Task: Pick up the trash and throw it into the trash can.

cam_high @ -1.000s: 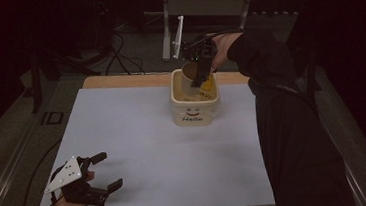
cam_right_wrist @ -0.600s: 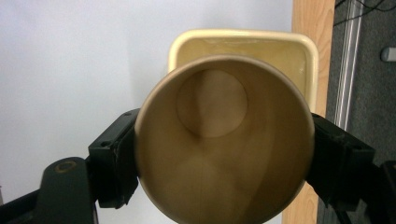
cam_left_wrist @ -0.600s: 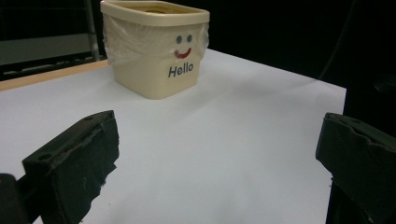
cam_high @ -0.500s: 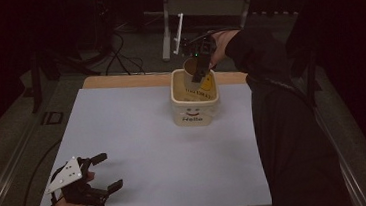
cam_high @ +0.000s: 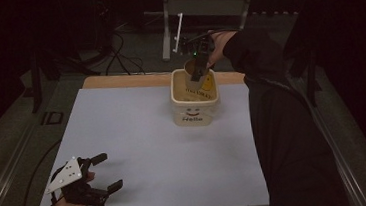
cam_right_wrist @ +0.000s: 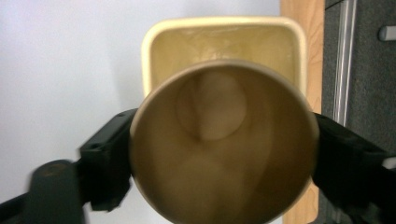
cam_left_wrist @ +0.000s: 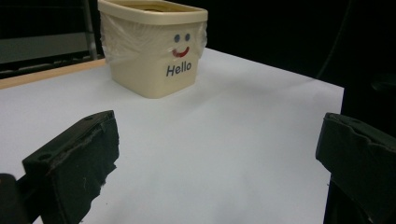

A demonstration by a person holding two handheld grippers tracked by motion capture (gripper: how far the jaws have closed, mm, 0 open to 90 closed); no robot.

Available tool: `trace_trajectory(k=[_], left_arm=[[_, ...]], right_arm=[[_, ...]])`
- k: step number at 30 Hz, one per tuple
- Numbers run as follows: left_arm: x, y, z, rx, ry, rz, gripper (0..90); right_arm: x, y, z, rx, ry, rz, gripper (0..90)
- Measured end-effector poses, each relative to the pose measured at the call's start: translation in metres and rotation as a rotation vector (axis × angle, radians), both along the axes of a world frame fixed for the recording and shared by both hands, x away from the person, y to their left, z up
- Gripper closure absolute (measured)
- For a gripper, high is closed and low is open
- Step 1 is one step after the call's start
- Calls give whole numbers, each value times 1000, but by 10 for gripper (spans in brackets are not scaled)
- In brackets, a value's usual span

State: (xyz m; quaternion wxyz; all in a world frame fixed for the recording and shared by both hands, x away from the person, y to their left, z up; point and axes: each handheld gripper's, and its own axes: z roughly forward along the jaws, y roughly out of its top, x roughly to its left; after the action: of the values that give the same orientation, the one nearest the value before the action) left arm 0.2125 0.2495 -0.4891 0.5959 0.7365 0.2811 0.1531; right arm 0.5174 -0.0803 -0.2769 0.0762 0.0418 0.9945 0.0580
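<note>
Right gripper (cam_right_wrist: 219, 154), jaws just widened around the cup (cam_right_wrist: 224, 140) at upper centre, hovers over the bin (cam_high: 194, 102); next, let it drop. Left gripper (cam_high: 95, 178) idles open.

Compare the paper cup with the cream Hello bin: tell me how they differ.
The paper cup is round-mouthed; the Hello bin is squarish with rounded corners. The cup sits between the right gripper jaws above the bin, which stands on the white table. The bin shows a smiley face and is lined with clear plastic; the cup's inside is bare. The bin's mouth is wider. Both are pale tan and open-topped.
</note>
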Motion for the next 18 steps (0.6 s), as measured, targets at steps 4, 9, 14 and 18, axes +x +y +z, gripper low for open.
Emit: trace_trajectory(k=[4, 9, 14, 18], left_arm=[[0, 0, 0, -2, -1, -4, 6], [0, 0, 0, -4, 1, -6, 6], [0, -1, 0, 1, -2, -10, 6], [1, -2, 1, 1, -4, -10, 6]], right_arm=[[3, -1, 1, -4, -23, -21, 84], [1, 0, 1, 9, -9, -24, 83], [-3, 2, 3, 18, -9, -18, 83], [-6, 3, 5, 20, -7, -15, 83]])
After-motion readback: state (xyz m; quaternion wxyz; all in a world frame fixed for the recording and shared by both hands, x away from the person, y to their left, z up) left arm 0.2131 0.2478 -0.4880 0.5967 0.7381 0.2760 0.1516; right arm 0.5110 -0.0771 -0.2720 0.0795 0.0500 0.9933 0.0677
